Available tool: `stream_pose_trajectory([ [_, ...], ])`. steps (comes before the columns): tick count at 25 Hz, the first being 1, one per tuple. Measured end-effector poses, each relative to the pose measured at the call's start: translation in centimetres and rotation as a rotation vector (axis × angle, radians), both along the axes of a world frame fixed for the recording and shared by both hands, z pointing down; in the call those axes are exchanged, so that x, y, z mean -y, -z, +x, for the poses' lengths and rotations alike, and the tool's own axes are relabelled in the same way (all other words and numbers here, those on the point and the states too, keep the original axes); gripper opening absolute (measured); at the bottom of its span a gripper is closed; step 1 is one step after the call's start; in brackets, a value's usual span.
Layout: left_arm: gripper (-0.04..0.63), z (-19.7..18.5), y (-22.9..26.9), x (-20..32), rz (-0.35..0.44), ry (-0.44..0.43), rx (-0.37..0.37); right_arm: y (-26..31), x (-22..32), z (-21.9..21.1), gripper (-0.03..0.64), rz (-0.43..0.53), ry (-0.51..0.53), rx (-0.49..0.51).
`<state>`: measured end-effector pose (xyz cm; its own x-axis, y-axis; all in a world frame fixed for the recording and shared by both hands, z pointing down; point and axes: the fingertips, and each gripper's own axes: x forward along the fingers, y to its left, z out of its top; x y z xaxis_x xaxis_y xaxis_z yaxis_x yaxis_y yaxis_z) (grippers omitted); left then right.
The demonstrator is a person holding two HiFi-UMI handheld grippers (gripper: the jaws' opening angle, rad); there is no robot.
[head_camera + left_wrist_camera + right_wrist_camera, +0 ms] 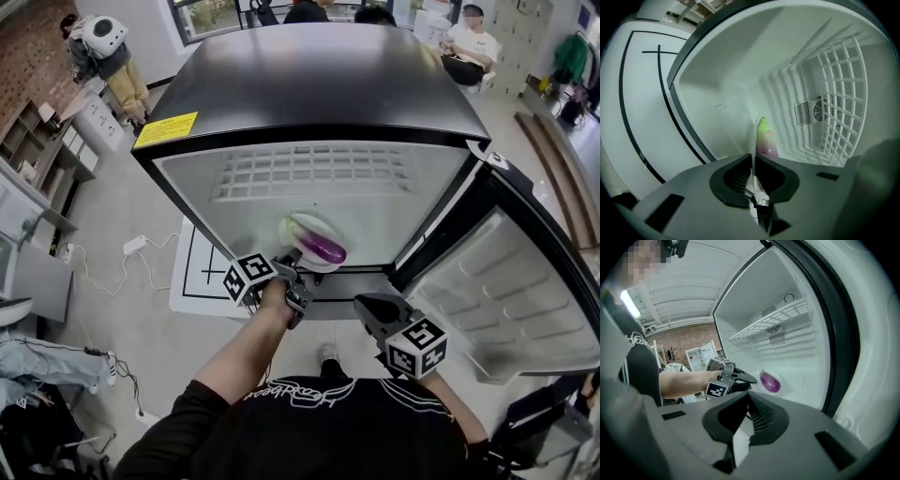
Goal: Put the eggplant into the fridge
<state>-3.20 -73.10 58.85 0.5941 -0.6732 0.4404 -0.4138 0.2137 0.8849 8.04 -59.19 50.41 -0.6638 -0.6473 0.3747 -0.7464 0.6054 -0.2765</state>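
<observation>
A purple eggplant (322,247) with a green stem end lies on a white plate (292,228). My left gripper (289,262) is shut on the plate's near rim and holds it just inside the open fridge (309,84), below the wire shelf (309,173). In the left gripper view the plate (753,140) shows edge-on between the jaws, with the eggplant (766,140) beyond it. The right gripper view shows the eggplant (770,381) and the left gripper (747,379) from the side. My right gripper (367,307) hangs in front of the fridge opening, shut and empty.
The fridge door (506,300) stands swung open at the right, its inner shelves bare. A white floor mat with black lines (192,272) lies left of the fridge. People sit and stand in the room behind the fridge.
</observation>
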Motion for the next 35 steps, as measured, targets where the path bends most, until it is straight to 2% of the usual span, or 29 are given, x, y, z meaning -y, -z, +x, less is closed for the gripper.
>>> stream_pose_trajectory([
  [7,0.031,0.4,-1.0,2.0,-0.044,0.047,-0.025,0.1,0.9,-0.2,0.006,0.003,0.010,0.000],
  [11,0.031,0.8,-1.1,2.9,-0.056,0.061,-0.036,0.4,1.2,-0.2,0.006,-0.017,0.006,0.050],
  [15,0.031,1.0,-1.4,3.6,-0.067,0.056,-0.036,0.3,1.4,-0.2,0.006,-0.001,0.009,0.014],
  [31,0.035,0.9,-1.3,5.3,-0.062,0.023,0.075,0.6,1.8,-0.3,0.006,-0.023,-0.005,0.101],
  [35,0.119,1.2,-0.6,5.5,0.000,-0.001,0.135,0.9,1.8,-0.3,0.006,-0.011,-0.016,0.107],
])
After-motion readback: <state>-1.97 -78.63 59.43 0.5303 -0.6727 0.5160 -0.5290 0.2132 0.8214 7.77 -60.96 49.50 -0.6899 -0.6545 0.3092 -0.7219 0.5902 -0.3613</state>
